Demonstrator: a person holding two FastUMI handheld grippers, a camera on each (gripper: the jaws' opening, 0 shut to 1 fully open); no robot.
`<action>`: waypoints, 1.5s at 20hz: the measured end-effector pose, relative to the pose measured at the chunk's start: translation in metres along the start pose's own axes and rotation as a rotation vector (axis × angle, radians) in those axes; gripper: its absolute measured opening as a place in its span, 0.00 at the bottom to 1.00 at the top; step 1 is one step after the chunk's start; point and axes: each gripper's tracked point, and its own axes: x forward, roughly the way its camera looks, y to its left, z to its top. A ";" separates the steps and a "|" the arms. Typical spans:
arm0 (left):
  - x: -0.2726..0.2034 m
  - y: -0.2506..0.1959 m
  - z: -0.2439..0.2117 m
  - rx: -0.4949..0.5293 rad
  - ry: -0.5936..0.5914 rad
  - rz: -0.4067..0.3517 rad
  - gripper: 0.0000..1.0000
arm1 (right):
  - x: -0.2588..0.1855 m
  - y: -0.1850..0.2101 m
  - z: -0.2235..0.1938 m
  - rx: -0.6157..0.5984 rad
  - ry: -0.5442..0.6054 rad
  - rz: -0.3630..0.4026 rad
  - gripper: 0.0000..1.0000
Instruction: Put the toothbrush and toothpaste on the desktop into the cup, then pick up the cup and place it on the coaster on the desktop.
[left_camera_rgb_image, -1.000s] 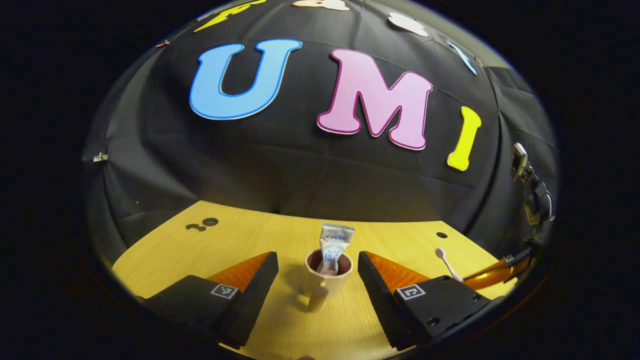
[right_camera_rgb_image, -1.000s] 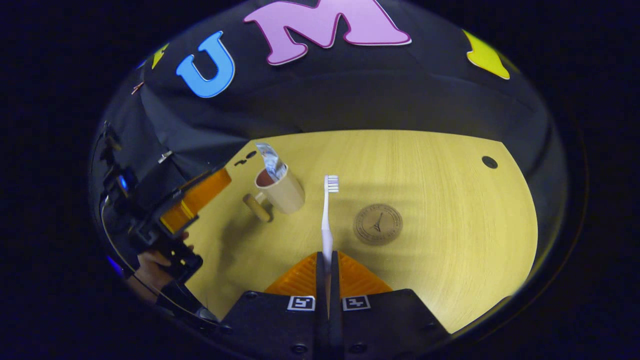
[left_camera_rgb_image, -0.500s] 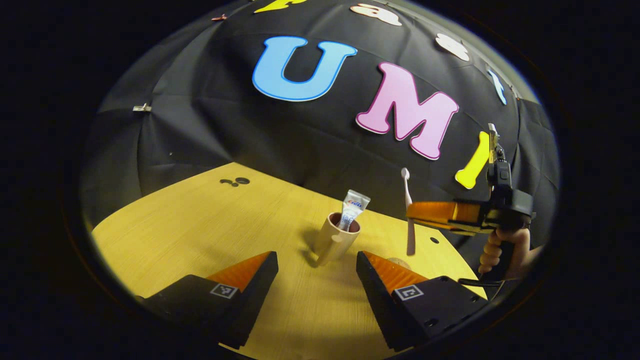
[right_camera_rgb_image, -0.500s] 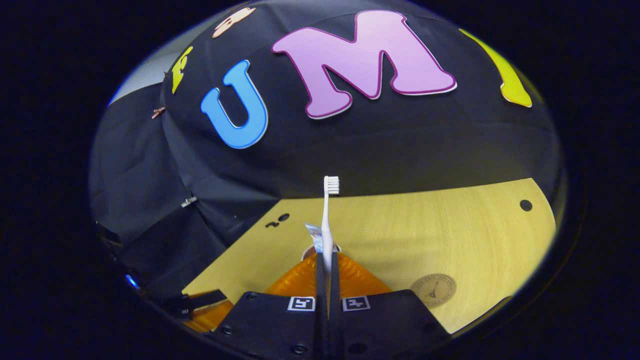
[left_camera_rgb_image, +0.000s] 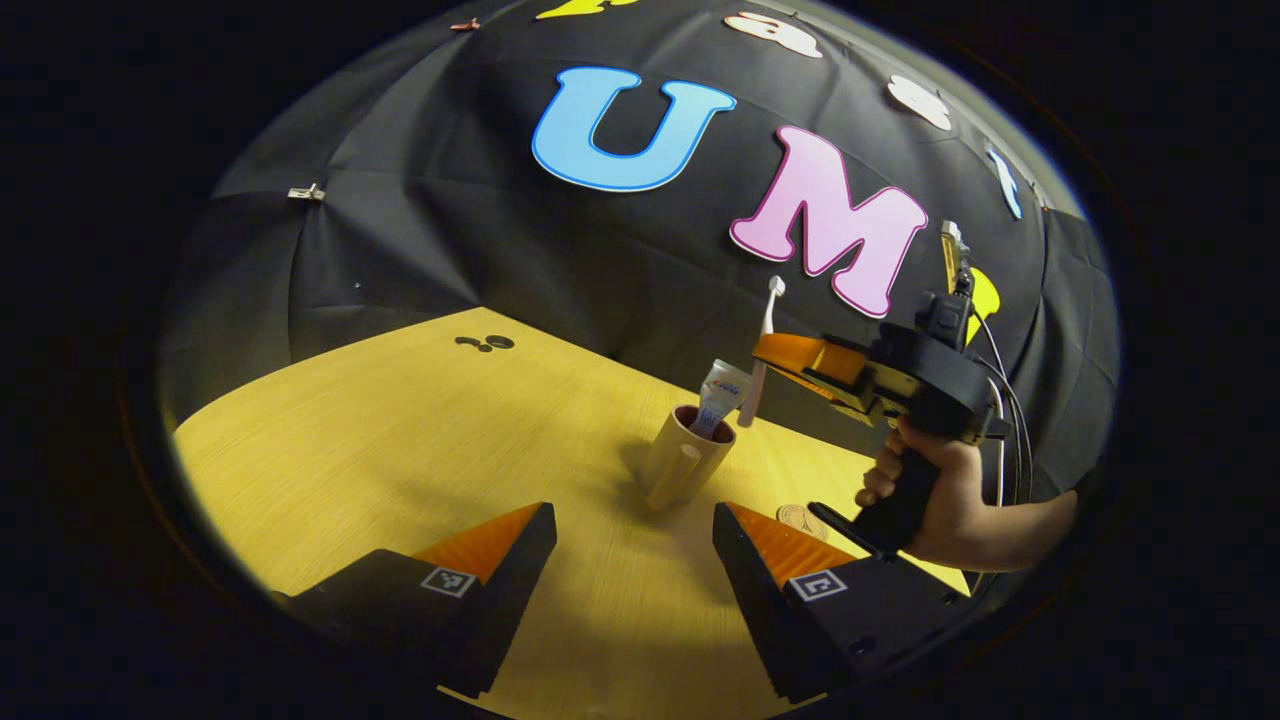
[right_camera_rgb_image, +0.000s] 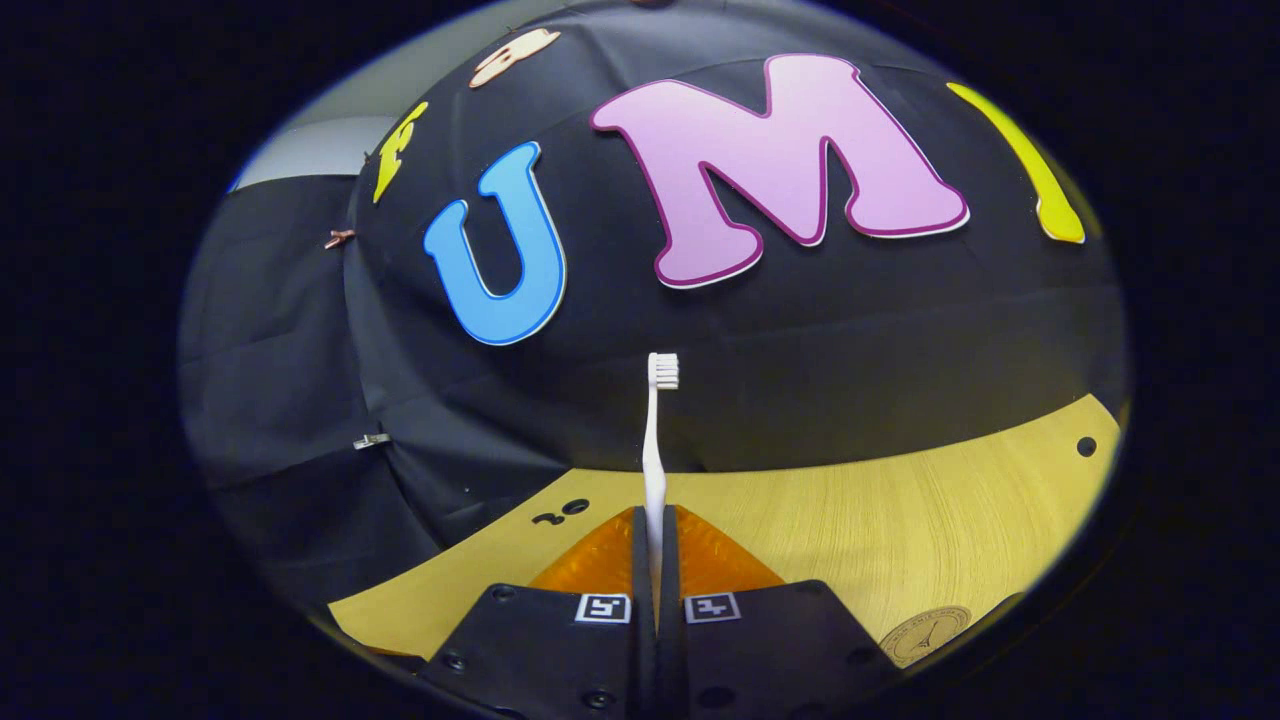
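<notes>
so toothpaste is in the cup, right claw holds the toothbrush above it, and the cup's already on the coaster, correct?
Not quite: in the left gripper view the cup stands on bare desktop, with the coaster beside it. Toothpaste in cup and right claw holding the toothbrush above it are correct.

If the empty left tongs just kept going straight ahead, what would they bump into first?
Probably the cup, standing on the desk dead ahead between the left tongs' open fingers, toothpaste inside. Depth is hard to judge.

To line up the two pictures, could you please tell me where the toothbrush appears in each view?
Left gripper view: the toothbrush is right of centre, nearly upright, held by the right gripper above the cup.
Right gripper view: it stands at centre, rising from between that gripper's shut fingers.
Shared landmark: the round coaster on the desktop.
</notes>
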 end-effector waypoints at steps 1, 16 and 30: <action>0.000 -0.001 -0.002 -0.001 -0.001 -0.008 0.98 | 0.003 0.003 0.000 -0.026 -0.019 0.007 0.05; 0.016 0.002 -0.027 0.030 0.048 -0.035 0.98 | 0.007 0.024 -0.044 -0.337 -0.117 0.085 0.09; 0.024 -0.011 0.004 0.066 0.069 -0.028 0.98 | -0.056 -0.015 -0.047 -0.233 0.045 0.032 1.00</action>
